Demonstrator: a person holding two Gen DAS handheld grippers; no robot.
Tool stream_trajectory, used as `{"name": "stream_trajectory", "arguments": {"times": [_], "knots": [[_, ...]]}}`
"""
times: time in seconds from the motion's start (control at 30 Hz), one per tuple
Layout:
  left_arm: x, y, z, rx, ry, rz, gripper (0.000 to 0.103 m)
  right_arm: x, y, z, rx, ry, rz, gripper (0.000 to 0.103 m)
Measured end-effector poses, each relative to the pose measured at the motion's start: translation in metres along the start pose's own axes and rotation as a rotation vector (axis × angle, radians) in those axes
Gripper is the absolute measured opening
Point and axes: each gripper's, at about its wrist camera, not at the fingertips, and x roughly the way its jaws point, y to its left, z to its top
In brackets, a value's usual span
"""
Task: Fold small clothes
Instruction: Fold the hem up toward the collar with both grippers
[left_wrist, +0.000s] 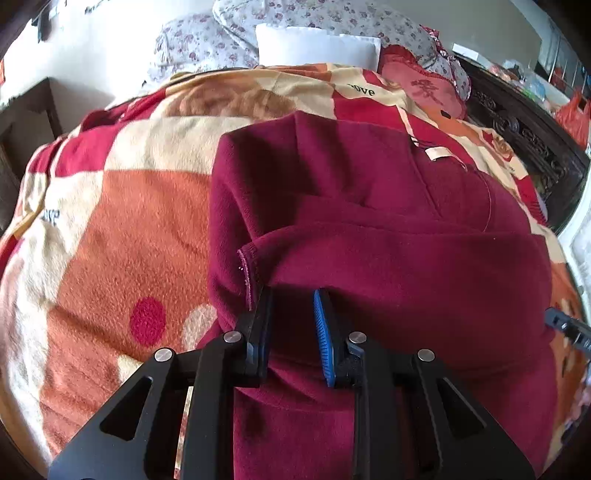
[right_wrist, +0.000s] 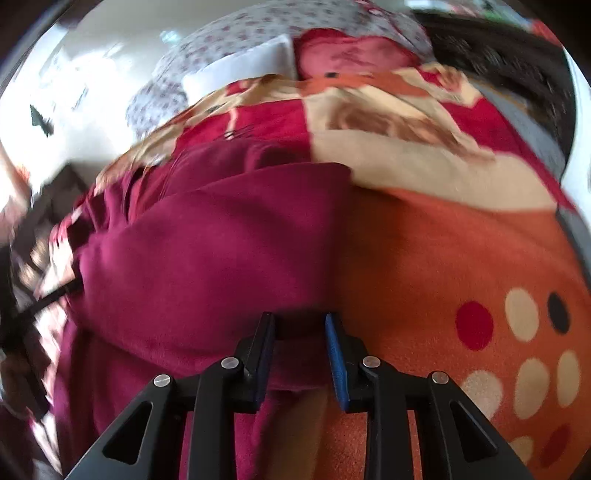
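A dark red fleece garment (left_wrist: 369, 221) lies partly folded on a patterned blanket (left_wrist: 129, 221), a white label (left_wrist: 437, 154) showing near its far edge. My left gripper (left_wrist: 293, 299) has its jaws a little apart with a raised fold of the garment between them. The garment also shows in the blurred right wrist view (right_wrist: 207, 251). My right gripper (right_wrist: 300, 321) stands the same way at the garment's right edge, cloth between its blue pads. The tip of the right gripper shows at the right edge of the left wrist view (left_wrist: 569, 328).
The blanket (right_wrist: 461, 258) covers a bed. Flowered pillows (left_wrist: 229, 40), a white cushion (left_wrist: 317, 44) and a red cushion (left_wrist: 424, 85) lie at the head. A dark carved wooden frame (left_wrist: 528, 140) runs along the right side. A dark cabinet (left_wrist: 29, 122) stands at left.
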Motion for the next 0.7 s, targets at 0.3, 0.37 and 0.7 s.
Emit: {"name": "stream_trajectory", "arguments": {"times": [0.3,0.37,0.7], "knots": [[-0.021,0.003,-0.009,-0.019,-0.015,-0.015,0.025,-0.051,0.030,-0.014,-0.087,-0.056,0.059,0.027],[-0.020,-0.002,-0.014,0.003,-0.010,-0.003,0.028,-0.041,0.039,-0.015,-0.115,-0.041,0.033,0.027],[-0.038,-0.007,-0.024,0.023,-0.015,0.034,0.029,-0.034,0.041,-0.024,-0.067,0.014,0.001,0.027]]}}
